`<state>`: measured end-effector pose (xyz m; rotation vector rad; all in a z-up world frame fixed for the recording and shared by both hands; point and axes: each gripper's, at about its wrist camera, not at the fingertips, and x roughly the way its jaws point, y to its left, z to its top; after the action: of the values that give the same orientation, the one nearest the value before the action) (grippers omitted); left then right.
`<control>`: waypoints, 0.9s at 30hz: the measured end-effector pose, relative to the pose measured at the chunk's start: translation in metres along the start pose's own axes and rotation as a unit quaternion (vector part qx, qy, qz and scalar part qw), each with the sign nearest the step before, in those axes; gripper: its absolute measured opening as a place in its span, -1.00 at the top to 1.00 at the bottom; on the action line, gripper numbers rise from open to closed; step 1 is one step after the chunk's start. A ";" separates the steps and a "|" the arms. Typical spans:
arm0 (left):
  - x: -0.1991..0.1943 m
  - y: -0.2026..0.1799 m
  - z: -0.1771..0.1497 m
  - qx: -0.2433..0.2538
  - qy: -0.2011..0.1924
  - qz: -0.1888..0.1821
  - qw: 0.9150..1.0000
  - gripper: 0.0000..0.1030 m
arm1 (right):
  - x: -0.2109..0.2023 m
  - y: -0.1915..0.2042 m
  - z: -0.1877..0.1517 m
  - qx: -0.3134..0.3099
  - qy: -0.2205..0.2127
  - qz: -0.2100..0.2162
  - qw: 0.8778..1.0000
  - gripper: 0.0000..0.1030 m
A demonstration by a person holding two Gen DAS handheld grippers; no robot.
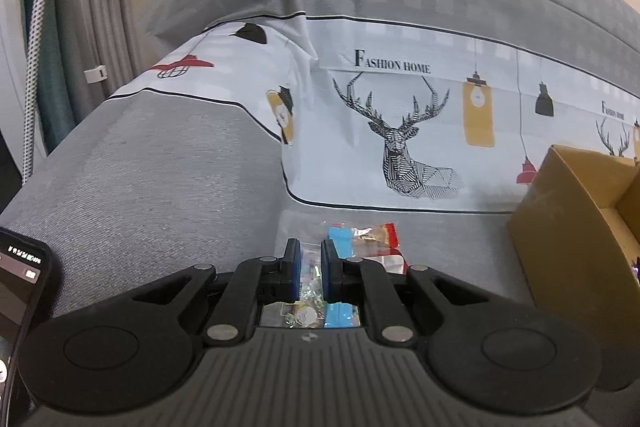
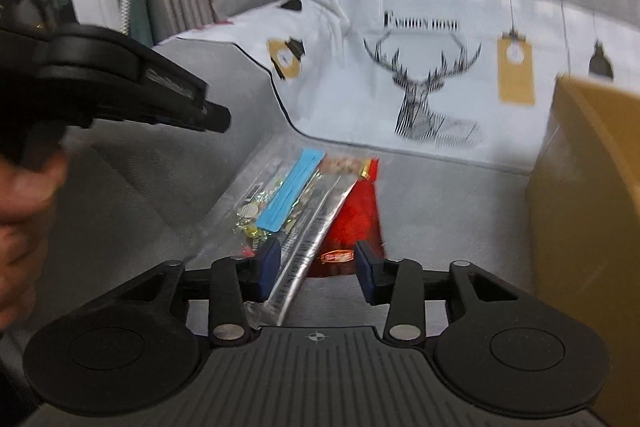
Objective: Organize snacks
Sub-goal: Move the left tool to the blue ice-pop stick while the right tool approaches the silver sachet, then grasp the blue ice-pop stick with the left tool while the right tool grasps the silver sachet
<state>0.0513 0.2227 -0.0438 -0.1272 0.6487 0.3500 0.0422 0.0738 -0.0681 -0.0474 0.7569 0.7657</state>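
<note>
A grey sofa (image 1: 160, 167) draped with a deer-print cover (image 1: 400, 115) fills the room's corner. The left tongs (image 1: 311, 269) stand nearly pressed together over a clear snack bag (image 2: 280, 195); whether they pinch its film I cannot tell. The right tongs (image 2: 316, 269) are spread astride its near end and a red packet (image 2: 356, 219). Light, crinkly, slippery stuff: take the sealed edge. A cardboard box (image 1: 568, 227) waits right.
</note>
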 end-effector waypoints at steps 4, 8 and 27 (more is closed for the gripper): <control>0.001 0.005 0.001 -0.013 -0.001 -0.005 1.000 0.79 | 0.026 0.007 -0.008 -0.001 0.026 -0.007 1.000 0.04; 0.007 0.010 0.002 -0.027 0.003 -0.019 0.999 0.79 | 0.040 0.011 -0.016 -0.011 0.046 -0.004 0.999 0.04; 0.084 -0.027 -0.016 0.058 0.108 -0.036 0.992 0.28 | -0.011 -0.008 -0.013 0.006 0.139 -0.047 0.989 0.76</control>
<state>0.1137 0.2177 -0.1073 -0.0783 0.8736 0.2295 0.0344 0.0569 -0.0728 -0.1805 1.0176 0.6717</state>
